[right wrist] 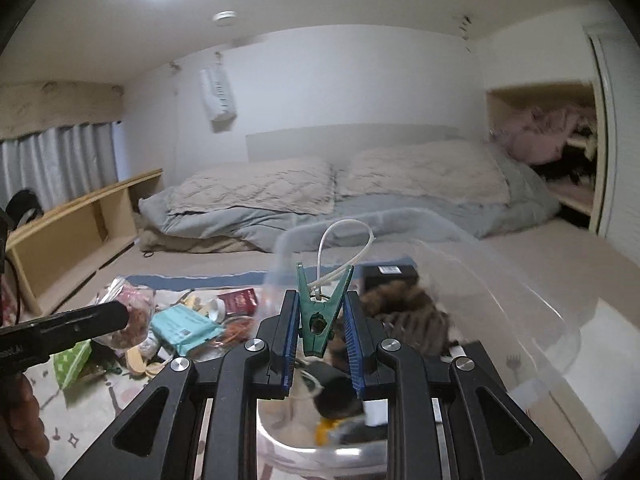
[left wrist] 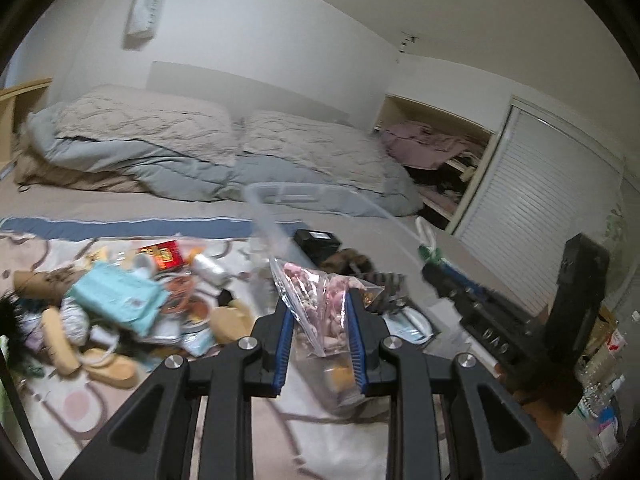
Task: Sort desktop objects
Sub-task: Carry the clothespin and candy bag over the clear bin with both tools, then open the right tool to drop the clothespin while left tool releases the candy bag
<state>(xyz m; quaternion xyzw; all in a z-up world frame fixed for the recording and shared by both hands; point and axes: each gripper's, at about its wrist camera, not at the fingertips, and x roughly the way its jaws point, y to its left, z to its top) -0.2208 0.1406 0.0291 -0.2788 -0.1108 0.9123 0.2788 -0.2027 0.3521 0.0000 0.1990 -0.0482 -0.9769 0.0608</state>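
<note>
Left wrist view: left gripper [left wrist: 320, 312] clamped on a clear zip bag [left wrist: 320, 300], blue pads pressing both sides of it, pink and pale bits packed inside. Bag held up above a clear plastic bin [left wrist: 264, 208], its rim curving across mid-frame. Dark items sitting in the bin behind the bag, a black box [left wrist: 318, 240] among them. To the left, a heap of clutter on a patterned mat [left wrist: 72, 404]: a teal packet [left wrist: 120, 294], a red box [left wrist: 166, 254], a white roll [left wrist: 208, 268], yellowish soft pieces. Off to the right, right gripper [left wrist: 430, 258] reaching in from the side, pinched shut on a green clothespin [left wrist: 428, 254] with a white loop [left wrist: 424, 230] poking up past it. Bed with grey quilt [left wrist: 180, 160] across the background.

Right wrist view: right gripper [right wrist: 322, 316] squeezed tight on the green clothespin [right wrist: 320, 320], tail end down between the blue pads, prongs splayed upward, white loop [right wrist: 344, 240] arching above. Directly over the clear plastic bin [right wrist: 520, 280], wall blurred. Inside it, a furry brown striped thing [right wrist: 412, 312], the black box [right wrist: 390, 272], something orange at the bottom [right wrist: 324, 426]. At left, left gripper [right wrist: 129, 314] coming in as a dark bar, tip on the clear zip bag [right wrist: 136, 312] of pinkish contents. Teal packet [right wrist: 184, 328] and red box [right wrist: 240, 300] lying on the mat beyond. Grey quilt [right wrist: 280, 208] on the bed behind.
</note>
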